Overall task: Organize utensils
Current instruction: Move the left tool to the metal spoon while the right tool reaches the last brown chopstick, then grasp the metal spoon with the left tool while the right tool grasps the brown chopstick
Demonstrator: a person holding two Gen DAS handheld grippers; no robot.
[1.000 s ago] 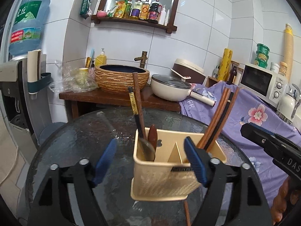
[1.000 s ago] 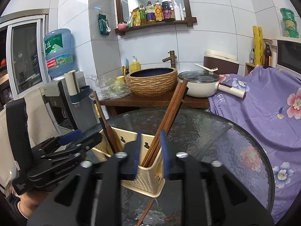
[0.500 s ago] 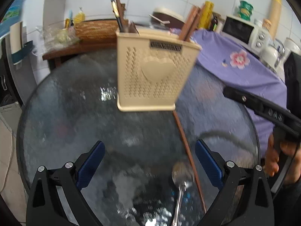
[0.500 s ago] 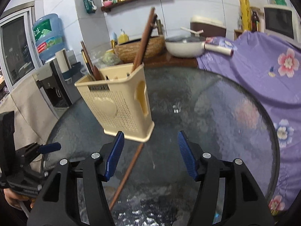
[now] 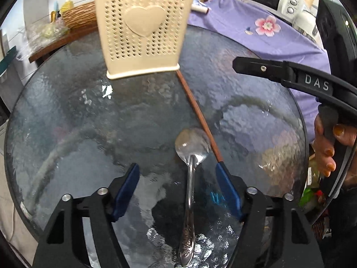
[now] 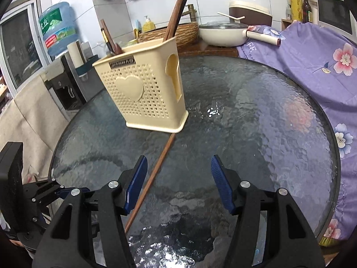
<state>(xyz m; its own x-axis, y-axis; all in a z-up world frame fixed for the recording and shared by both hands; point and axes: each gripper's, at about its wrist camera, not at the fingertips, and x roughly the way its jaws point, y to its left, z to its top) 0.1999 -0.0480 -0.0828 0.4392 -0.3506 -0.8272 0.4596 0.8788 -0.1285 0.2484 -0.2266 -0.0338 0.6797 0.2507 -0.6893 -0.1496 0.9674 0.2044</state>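
The utensils are sitting mostly sorted in the holder (image 5: 142, 33), while a spoon (image 5: 191, 147) and one chopstick (image 5: 196, 114) are lying loose on the glass worktop (image 5: 67, 122) (still to stow), the left claw (image 5: 177, 184) closing around the spoon without touching it and the right claw (image 6: 178, 178) hanging apart, empty.

A cream utensil holder (image 5: 142, 33), perforated in a dotted grid around a raised heart, is standing on a dark, rippled-glass table (image 5: 67, 116). A reddish-brown chopstick (image 5: 198, 116) and a silver spoon (image 5: 189, 178) with an embossed handle are lying on it. Blue pads are lining the black left gripper (image 5: 177, 172) and black right gripper (image 6: 178, 165). A purple cloth (image 6: 312, 51) is showing pink flowers.
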